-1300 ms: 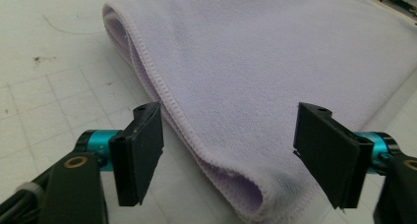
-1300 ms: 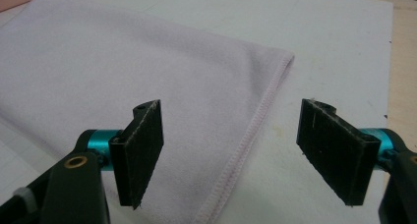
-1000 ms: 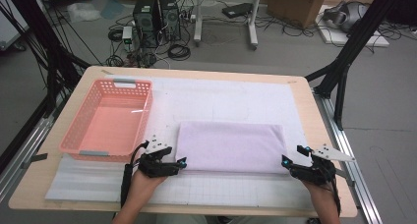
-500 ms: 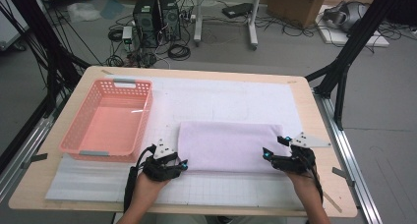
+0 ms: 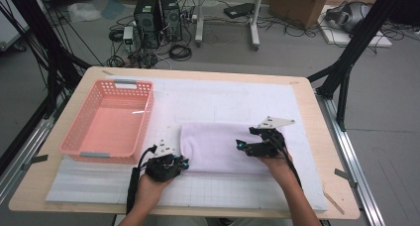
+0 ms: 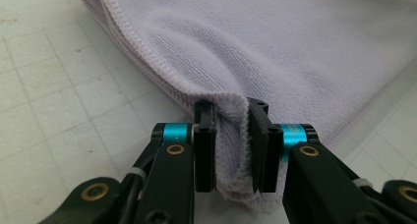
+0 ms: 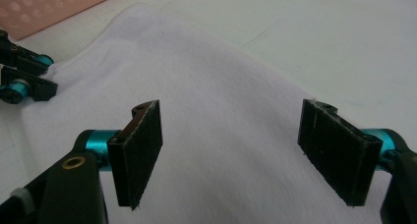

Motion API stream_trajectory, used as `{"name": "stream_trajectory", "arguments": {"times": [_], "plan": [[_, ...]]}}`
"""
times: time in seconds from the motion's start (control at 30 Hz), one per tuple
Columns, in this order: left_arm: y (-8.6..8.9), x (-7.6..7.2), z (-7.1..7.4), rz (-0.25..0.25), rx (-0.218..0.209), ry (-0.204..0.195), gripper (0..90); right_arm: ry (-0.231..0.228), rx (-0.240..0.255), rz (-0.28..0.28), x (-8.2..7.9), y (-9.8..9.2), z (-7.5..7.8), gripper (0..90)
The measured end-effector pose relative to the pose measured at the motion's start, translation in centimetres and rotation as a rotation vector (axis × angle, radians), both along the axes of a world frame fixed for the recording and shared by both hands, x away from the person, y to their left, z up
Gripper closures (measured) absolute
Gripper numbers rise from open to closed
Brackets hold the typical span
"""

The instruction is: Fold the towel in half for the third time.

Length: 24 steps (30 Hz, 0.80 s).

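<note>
A folded lilac towel lies on the white grid mat, right of centre. My left gripper sits at its near left corner. In the left gripper view the jaws have just been closing, and the pads pinch the towel's bunched edge between them. My right gripper hovers over the towel's right half and points left. Its jaws stand wide open with only the towel below them. The left gripper shows far off in that view.
A pink plastic basket stands at the left of the wooden table, close behind my left hand. Beyond the table, computer towers, cables and a cardboard box sit on the floor. Black frame posts stand at both sides.
The right gripper slid left from the towel's right edge to over the towel, still open. The left gripper stayed put and its jaws came together on the towel's corner.
</note>
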<state>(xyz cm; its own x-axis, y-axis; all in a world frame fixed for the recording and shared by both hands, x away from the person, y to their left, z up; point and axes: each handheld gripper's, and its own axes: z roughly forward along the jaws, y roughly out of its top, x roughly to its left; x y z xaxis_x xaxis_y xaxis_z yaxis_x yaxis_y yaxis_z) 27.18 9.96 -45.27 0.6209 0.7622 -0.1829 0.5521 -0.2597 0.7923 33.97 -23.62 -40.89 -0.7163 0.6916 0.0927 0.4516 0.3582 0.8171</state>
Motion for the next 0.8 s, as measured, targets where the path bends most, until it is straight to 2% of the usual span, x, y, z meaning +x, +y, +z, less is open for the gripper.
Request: {"name": "stream_trajectory", "arguments": {"times": [0.07, 0.2, 0.33, 0.37, 0.43, 0.6, 0.7, 0.8], "plan": [[0.0, 0.0, 0.0, -0.001, 0.005, -0.002, 75.2, 0.013, 0.003, 0.031, 1.1, 1.2, 0.1, 21.3], [0.0, 0.0, 0.0, 0.001, 0.000, 0.001, 75.2, 0.016, -0.026, 0.051, 3.2, 3.5, 0.0, 20.1], [0.1, 0.0, 0.0, 0.005, -0.012, 0.013, 75.1, 0.040, -0.073, 0.091, 4.8, 6.2, -0.1, 20.1], [0.1, 0.1, 0.0, 0.009, -0.020, 0.020, 75.1, 0.030, -0.091, 0.106, 5.1, 7.0, -0.1, 20.3], [0.2, 0.1, -0.1, 0.013, -0.031, 0.029, 75.1, 0.013, -0.106, 0.136, 5.6, 8.4, -0.1, 22.9], [0.4, 0.3, -0.1, 0.015, -0.043, 0.044, 75.2, 0.040, -0.136, 0.180, 6.9, 11.4, -0.1, 29.2], [0.4, 0.3, -0.1, 0.014, -0.051, 0.051, 75.2, 0.044, -0.149, 0.204, 7.6, 12.7, -0.2, 32.8], [0.5, 0.4, -0.1, 0.017, -0.065, 0.064, 75.3, 0.070, -0.167, 0.214, 8.3, 13.7, -0.3, 35.5]]}}
